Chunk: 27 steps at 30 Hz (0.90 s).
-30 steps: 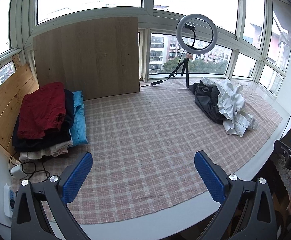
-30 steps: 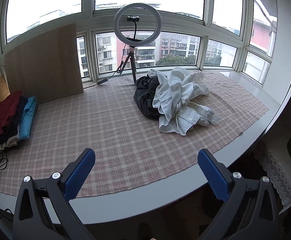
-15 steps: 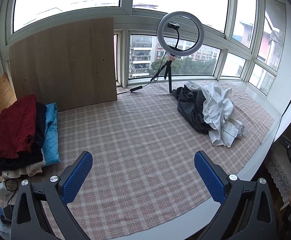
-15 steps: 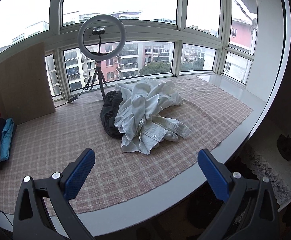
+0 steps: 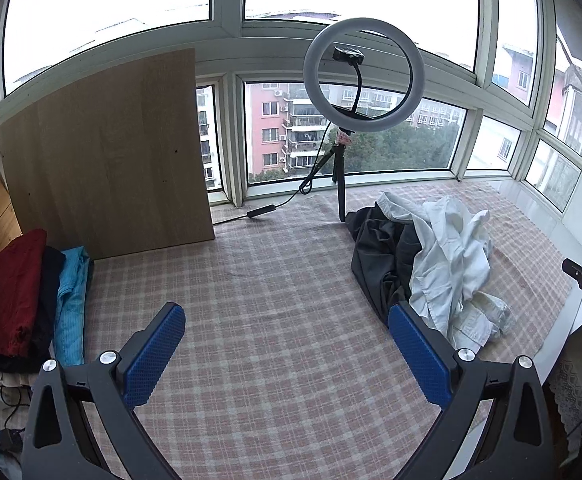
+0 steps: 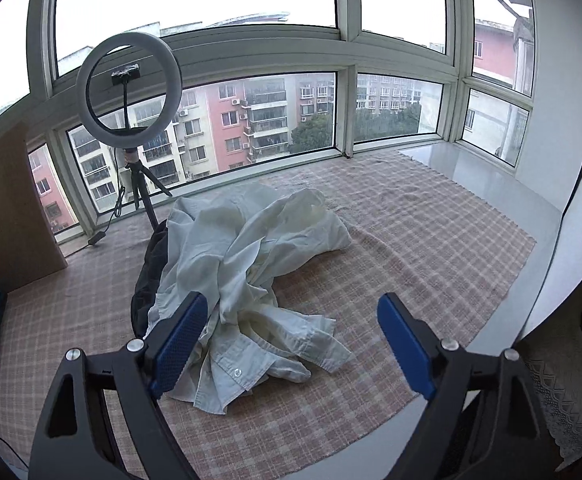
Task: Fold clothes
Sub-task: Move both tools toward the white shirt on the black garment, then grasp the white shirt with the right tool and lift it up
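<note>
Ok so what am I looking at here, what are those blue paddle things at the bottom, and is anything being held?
Those are hand-held grabbing tools, one per hand, each with a camera looking out along its two blue fingers. One picture is from the left tool, the other from the right tool. Both are open and hold nothing. A checked cloth covers the surface by the windows. On it lies a crumpled white shirt over a dark garment, not yet folded. At the left sits a stack of folded clothes. A ring light stands at the back beside a wooden board.
</note>
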Each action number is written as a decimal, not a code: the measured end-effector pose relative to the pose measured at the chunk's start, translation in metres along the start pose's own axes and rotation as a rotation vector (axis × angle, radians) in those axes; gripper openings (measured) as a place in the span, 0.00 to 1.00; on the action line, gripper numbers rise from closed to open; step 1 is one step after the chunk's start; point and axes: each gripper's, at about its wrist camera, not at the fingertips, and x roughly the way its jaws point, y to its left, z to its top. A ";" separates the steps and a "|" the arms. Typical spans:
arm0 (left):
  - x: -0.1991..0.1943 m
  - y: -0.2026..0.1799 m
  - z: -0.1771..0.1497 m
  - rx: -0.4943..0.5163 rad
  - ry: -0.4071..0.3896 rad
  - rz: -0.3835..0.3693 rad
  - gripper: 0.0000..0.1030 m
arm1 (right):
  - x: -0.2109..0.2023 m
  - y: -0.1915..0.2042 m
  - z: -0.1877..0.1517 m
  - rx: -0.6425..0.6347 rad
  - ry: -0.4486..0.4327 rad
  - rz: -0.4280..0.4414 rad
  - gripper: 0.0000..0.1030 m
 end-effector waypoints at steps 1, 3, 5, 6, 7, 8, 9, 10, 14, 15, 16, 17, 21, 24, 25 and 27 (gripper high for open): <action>0.006 -0.005 0.005 -0.010 0.004 0.007 0.99 | 0.017 -0.002 0.009 -0.008 0.018 0.019 0.84; 0.019 -0.015 0.013 -0.030 0.014 0.018 0.99 | 0.051 -0.003 0.023 -0.025 0.059 0.064 0.84; 0.029 -0.021 0.020 -0.047 0.025 0.037 0.99 | 0.089 -0.002 0.033 -0.048 0.114 0.084 0.84; 0.034 -0.024 0.022 -0.052 0.030 0.048 0.99 | 0.107 0.001 0.036 -0.061 0.137 0.094 0.84; 0.038 -0.027 0.024 -0.051 0.036 0.060 0.99 | 0.125 0.005 0.038 -0.076 0.158 0.106 0.84; 0.041 -0.029 0.027 -0.048 0.040 0.074 0.99 | 0.142 0.010 0.039 -0.089 0.182 0.119 0.84; 0.044 -0.030 0.029 -0.045 0.045 0.087 0.99 | 0.160 0.015 0.039 -0.099 0.209 0.138 0.84; 0.048 -0.032 0.032 -0.042 0.050 0.101 0.99 | 0.177 0.020 0.038 -0.105 0.239 0.160 0.84; 0.059 -0.030 0.039 -0.039 0.067 0.145 0.99 | 0.236 0.041 0.032 -0.086 0.335 0.258 0.84; 0.061 -0.029 0.040 -0.042 0.071 0.151 0.99 | 0.248 0.048 0.031 -0.088 0.352 0.268 0.84; 0.063 -0.027 0.041 -0.044 0.075 0.157 0.99 | 0.260 0.054 0.029 -0.091 0.370 0.278 0.84; 0.065 -0.025 0.042 -0.046 0.080 0.163 0.99 | 0.269 0.059 0.028 -0.090 0.374 0.287 0.84; 0.071 -0.018 0.041 -0.046 0.092 0.173 0.99 | 0.271 0.052 0.036 -0.012 0.320 0.347 0.09; 0.073 -0.012 0.040 -0.051 0.096 0.169 0.99 | 0.257 0.032 0.052 0.101 0.287 0.414 0.08; 0.072 -0.009 0.039 -0.054 0.096 0.163 0.99 | 0.249 0.024 0.059 0.135 0.269 0.425 0.08; 0.069 -0.003 0.037 -0.061 0.093 0.150 0.99 | 0.222 0.008 0.076 0.173 0.207 0.422 0.07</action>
